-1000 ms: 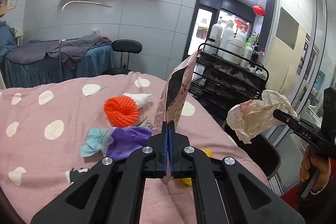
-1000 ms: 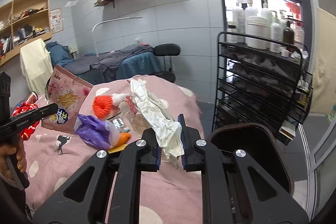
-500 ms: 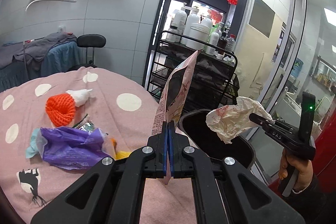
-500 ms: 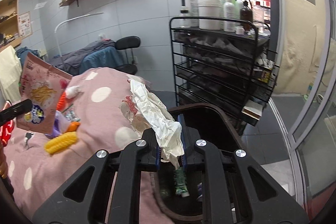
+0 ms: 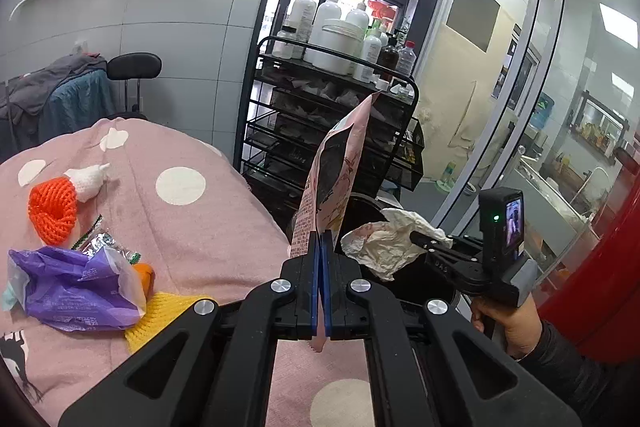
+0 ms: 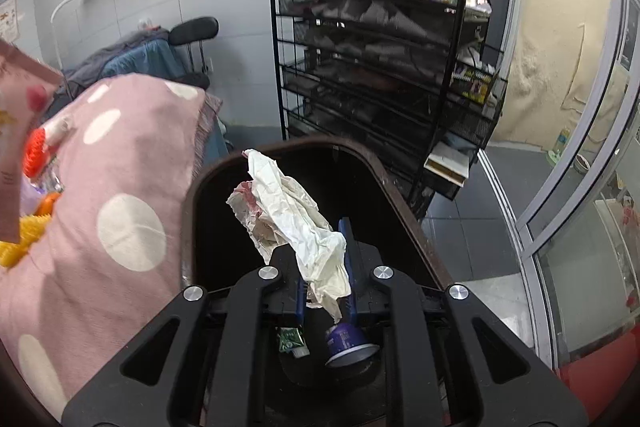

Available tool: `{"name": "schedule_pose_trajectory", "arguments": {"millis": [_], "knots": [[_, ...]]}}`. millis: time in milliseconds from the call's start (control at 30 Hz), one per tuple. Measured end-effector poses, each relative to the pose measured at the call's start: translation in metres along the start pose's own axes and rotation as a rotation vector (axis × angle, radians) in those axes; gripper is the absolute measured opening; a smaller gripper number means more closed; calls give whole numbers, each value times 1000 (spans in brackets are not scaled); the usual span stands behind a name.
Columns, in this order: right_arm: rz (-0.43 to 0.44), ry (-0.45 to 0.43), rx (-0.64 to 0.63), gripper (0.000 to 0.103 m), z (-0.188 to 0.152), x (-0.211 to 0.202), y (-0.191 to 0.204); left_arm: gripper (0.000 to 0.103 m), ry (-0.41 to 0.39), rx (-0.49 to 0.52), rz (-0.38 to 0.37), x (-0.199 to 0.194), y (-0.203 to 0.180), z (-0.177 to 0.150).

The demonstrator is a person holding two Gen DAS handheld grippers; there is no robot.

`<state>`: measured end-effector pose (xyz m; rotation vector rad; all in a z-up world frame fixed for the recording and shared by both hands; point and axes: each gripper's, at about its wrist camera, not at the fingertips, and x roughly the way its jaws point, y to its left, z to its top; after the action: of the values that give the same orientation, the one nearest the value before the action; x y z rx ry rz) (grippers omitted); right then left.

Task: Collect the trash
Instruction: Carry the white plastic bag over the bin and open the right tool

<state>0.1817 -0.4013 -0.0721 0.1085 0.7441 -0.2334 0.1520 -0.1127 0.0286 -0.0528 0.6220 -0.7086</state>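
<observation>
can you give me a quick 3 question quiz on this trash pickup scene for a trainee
1. True or false: the right tool holds crumpled paper over the open bin.
2. What does the left tool grip? A) purple bag B) pink snack packet C) orange net
3. Name one item already lying in the bin.

Key
1. True.
2. B, the pink snack packet; the purple bag and orange net lie on the dotted blanket.
3. The purple cup or the green wrapper.
</observation>
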Motion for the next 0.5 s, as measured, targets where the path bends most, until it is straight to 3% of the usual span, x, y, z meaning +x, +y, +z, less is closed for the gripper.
{"name": "schedule_pose_trajectory", "arguments": {"millis": [133, 200, 233, 267, 333, 500], "knots": [[-16, 48, 6, 15, -8, 18, -2, 2, 10, 12, -9, 6, -5, 0], [-22, 76, 8, 23, -11, 26, -2, 2, 19, 16, -19, 10, -8, 1], [-21, 80, 14, 34, -12, 27, -2, 2, 23, 14, -27, 12, -9, 1], [-20, 80, 20, 52, -14, 27, -2, 2, 27, 14, -31, 13, -11, 1], [-26, 63, 32, 72, -18, 23, -2, 2, 36, 21, -36, 17, -14, 0], [-5, 56, 78, 74, -24, 13, -3, 2, 56, 26, -55, 26, -20, -1]]}}
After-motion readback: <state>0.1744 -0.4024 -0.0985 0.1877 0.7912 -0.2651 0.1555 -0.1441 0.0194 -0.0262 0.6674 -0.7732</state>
